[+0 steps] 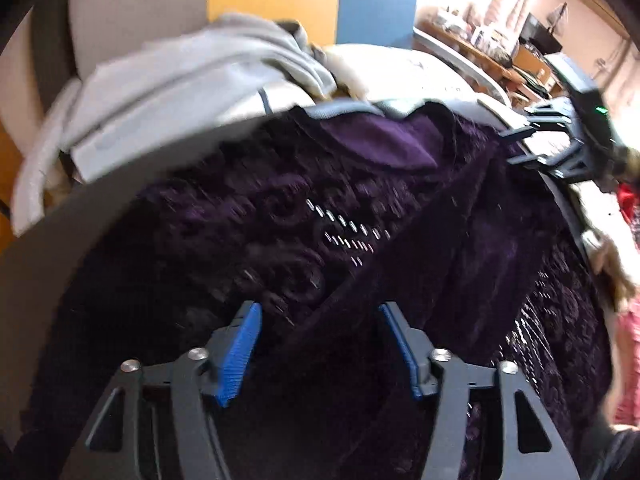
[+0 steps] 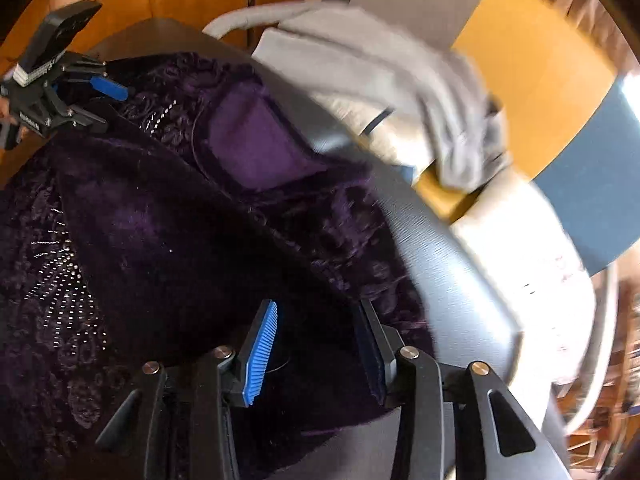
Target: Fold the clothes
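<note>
Hovering half-open and empty, left gripper [image 1: 320,312] and right gripper [image 2: 316,308] hang over the purple garment [image 1: 360,240] spread on the desk [image 2: 448,280]; its 3 o'clock edge may slide off.

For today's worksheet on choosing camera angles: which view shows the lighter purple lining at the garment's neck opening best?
The right wrist view: the lining there is a broad, fairly sharp patch with its dark edge traceable. The left wrist view shows the same lining smaller, near the table's far edge and more blurred, on the purple garment.
</note>
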The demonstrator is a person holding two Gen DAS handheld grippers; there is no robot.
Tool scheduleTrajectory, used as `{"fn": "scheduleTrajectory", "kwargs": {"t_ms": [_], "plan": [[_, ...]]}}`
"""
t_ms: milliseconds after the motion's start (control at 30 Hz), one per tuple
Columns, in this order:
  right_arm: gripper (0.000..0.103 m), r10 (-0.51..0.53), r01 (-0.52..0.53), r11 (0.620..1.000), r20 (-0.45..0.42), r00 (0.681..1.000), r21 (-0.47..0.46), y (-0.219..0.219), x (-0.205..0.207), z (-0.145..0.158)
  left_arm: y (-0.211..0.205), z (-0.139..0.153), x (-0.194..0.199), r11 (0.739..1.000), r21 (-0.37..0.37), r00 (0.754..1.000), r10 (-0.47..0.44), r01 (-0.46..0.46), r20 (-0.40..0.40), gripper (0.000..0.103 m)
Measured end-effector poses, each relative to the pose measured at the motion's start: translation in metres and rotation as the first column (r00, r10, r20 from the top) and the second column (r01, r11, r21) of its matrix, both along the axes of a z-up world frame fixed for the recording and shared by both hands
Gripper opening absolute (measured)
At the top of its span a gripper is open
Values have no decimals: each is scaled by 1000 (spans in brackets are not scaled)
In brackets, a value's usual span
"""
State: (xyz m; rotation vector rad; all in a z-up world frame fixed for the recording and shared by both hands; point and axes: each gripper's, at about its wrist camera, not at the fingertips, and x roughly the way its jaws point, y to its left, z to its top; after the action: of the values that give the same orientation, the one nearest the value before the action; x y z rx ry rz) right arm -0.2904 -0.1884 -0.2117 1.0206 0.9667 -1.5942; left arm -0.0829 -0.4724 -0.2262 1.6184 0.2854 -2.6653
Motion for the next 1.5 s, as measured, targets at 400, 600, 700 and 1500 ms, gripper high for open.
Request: {"fn": "scheduleTrajectory", "kwargs": {"t_ms": [400, 600, 700, 1500], "plan": [[1, -190, 184, 977, -54, 980, -105, 28, -26, 9, -4, 26, -11, 992, -87, 991, 77, -86, -108, 5], [2, -343, 335, 938, -96, 934, -90, 56, -45, -10, -24, 4, -42, 981, -73, 983, 182, -181, 12, 13], [21, -294, 295, 937, 33, 955, -188, 63, -37, 3, -32, 13, -28, 980, 10, 980, 201, -201, -10, 18], [0, -125, 125, 992, -267, 956, -17, 1, 10, 4, -36, 17, 27, 941, 46, 933, 338, -334, -125, 53]]}}
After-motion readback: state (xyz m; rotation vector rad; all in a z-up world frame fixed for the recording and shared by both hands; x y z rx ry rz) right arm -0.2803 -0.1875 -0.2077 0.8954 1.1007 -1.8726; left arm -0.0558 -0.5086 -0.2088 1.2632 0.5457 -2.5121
